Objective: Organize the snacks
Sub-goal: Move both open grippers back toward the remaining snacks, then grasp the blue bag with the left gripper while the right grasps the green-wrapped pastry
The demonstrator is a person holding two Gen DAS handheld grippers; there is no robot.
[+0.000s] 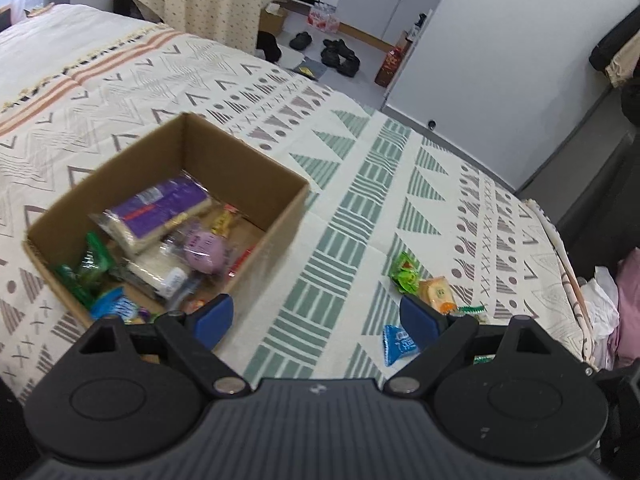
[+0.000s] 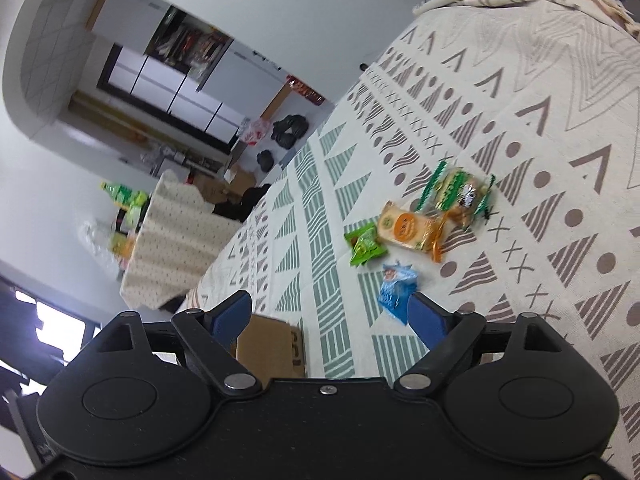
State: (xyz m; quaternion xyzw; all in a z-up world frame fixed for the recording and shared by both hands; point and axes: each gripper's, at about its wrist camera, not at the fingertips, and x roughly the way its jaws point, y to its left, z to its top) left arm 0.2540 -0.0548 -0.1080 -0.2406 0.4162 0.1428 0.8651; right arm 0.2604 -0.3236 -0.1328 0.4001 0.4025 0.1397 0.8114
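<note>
Both my left gripper (image 1: 316, 320) and right gripper (image 2: 332, 314) had jaws apart, empty. The blue packet (image 2: 396, 290) lay on the bed (image 2: 520, 128), nearest my right; straddling it squarely seemed wise before boxing it in the cardboard box (image 1: 280, 188).

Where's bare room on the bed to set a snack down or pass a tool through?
Free: the green-striped band of the bedspread between the cardboard box and the loose snacks. Also beyond the box, toward the far edge. Crowded: inside the box, and the cluster of green packet, orange packet and blue packet.
</note>
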